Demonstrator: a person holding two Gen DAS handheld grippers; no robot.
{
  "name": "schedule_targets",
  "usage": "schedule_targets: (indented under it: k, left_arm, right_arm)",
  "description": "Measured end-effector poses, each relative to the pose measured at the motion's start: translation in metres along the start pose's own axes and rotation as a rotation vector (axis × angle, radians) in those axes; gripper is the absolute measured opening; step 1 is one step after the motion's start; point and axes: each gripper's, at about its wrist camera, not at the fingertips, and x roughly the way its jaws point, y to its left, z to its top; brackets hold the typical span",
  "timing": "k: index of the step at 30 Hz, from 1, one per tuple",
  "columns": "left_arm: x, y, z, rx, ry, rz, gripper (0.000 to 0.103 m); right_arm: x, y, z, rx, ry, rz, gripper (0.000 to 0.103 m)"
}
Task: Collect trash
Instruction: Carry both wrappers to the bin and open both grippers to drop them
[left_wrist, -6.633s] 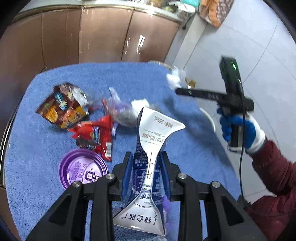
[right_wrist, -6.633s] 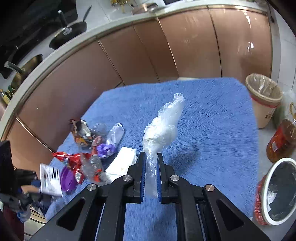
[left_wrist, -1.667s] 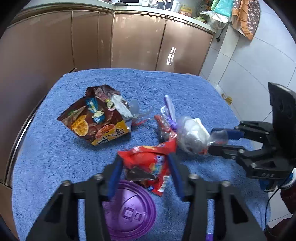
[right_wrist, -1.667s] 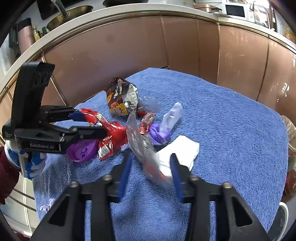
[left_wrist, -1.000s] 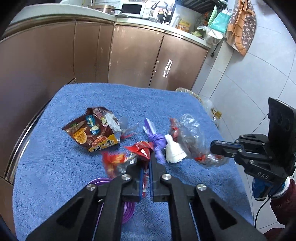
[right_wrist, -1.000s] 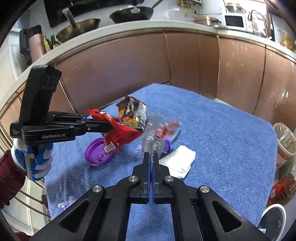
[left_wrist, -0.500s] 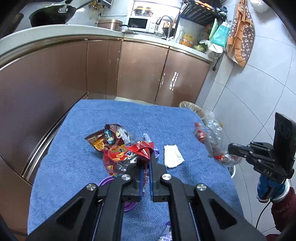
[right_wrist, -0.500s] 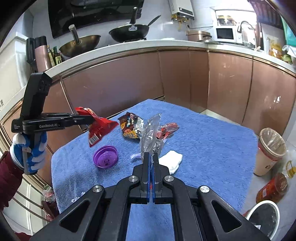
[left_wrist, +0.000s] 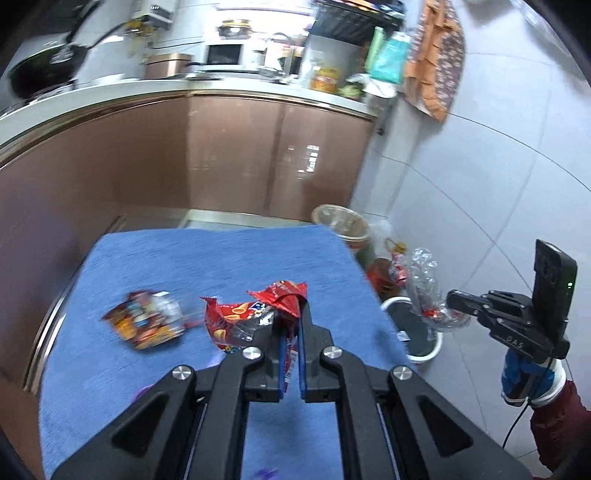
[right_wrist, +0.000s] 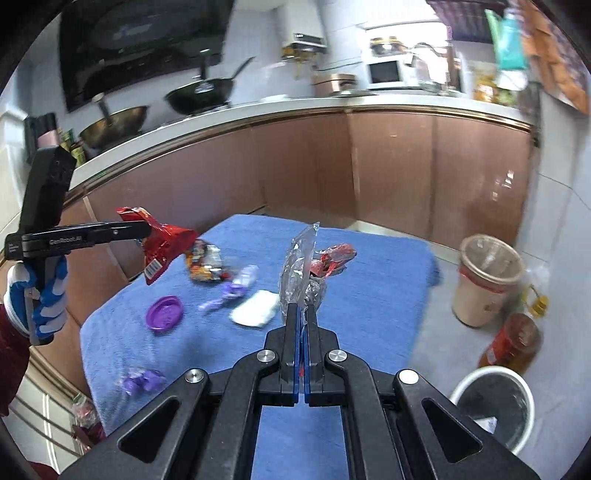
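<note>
Table (right_wrist: 369, 258) covered by a blue towel, set before brown kitchen cabinets (left_wrist: 229, 155); beside it on the floor stand a white bin (right_wrist: 524, 413) and a lined tan bucket (right_wrist: 487, 284). Left gripper (left_wrist: 291, 325) — jaws clenched on a red snack wrapper (left_wrist: 255, 314), lifted clear of the towel. Right gripper (right_wrist: 303, 321) — jaws clenched on a crumpled clear plastic bag (right_wrist: 301, 273), held above the table edge near the white bin. Lying on the towel: a brown snack packet (right_wrist: 203, 264), a white tissue (right_wrist: 256, 314), a purple lid (right_wrist: 164, 314) and small purple wrappers (right_wrist: 142, 380).
</note>
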Motion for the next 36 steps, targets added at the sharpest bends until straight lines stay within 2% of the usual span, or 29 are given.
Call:
schedule_targets:
  k: [11,15,21,31,36]
  left_arm:
    - [0.112,-0.129,0.029,0.094,0.093,-0.194,0.004]
    - [0.164,-0.181,0.031,0.132,0.149,-0.249,0.004]
    - [0.244,-0.239,0.029,0.159,0.241,-0.294,0.005]
    - [0.356,-0.284,0.015,0.135,0.378,-0.319,0.005]
    - [0.387,-0.291,0.005,0.124,0.419,-0.314,0.006]
  right_arm:
    - [-0.026,-0.114,-0.043,0.18,0.009,-0.212,0.001]
    - [-0.019,-0.156,-0.063,0.236,0.047,-0.299,0.001]
    - [0.003,-0.207,-0.089,0.305,0.109,-0.383,0.001]
    - [0.042,-0.269,-0.118,0.376,0.188,-0.484,0.001]
    - [0.06,-0.281,-0.128,0.386,0.219,-0.508,0.002]
